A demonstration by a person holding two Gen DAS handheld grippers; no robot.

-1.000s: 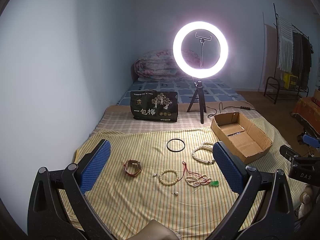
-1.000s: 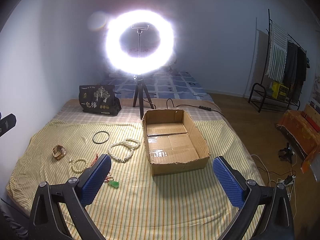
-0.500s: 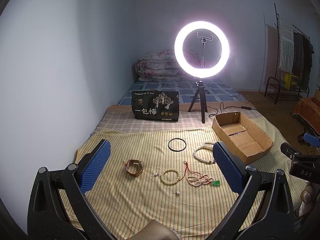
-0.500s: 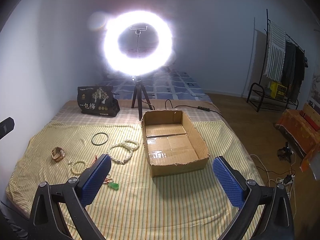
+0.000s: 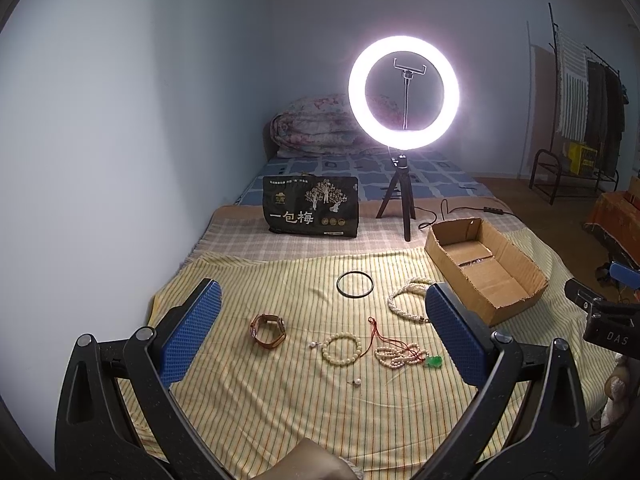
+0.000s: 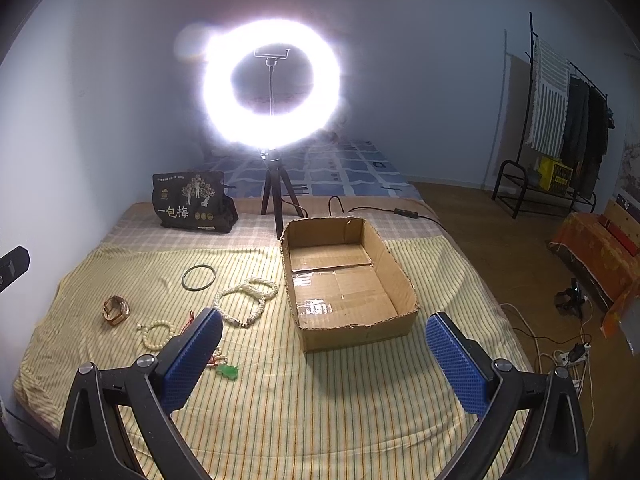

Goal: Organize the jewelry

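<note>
Jewelry lies on a yellow striped cloth [image 5: 280, 400]: a gold watch [image 5: 268, 330], a cream bead bracelet [image 5: 342, 349], a red-corded necklace with a green pendant [image 5: 434, 361], a black bangle [image 5: 355, 284], a white pearl necklace [image 5: 404, 300] and a small pearl earring [image 5: 356, 381]. An open cardboard box [image 6: 344, 280] stands to their right, with nothing in it. My left gripper [image 5: 320, 328] is open and empty above the near cloth. My right gripper [image 6: 324, 344] is open and empty, in front of the box.
A lit ring light on a tripod [image 5: 402, 200] and a black printed bag [image 5: 310, 211] stand behind the cloth. A folded quilt [image 5: 320, 128] lies at the bed's head. A clothes rack [image 6: 560, 140] and floor cables [image 6: 560, 344] are to the right.
Both views have shifted only slightly; the scene drifts a little right in the left wrist view. No jewelry has moved and both grippers stay open.
</note>
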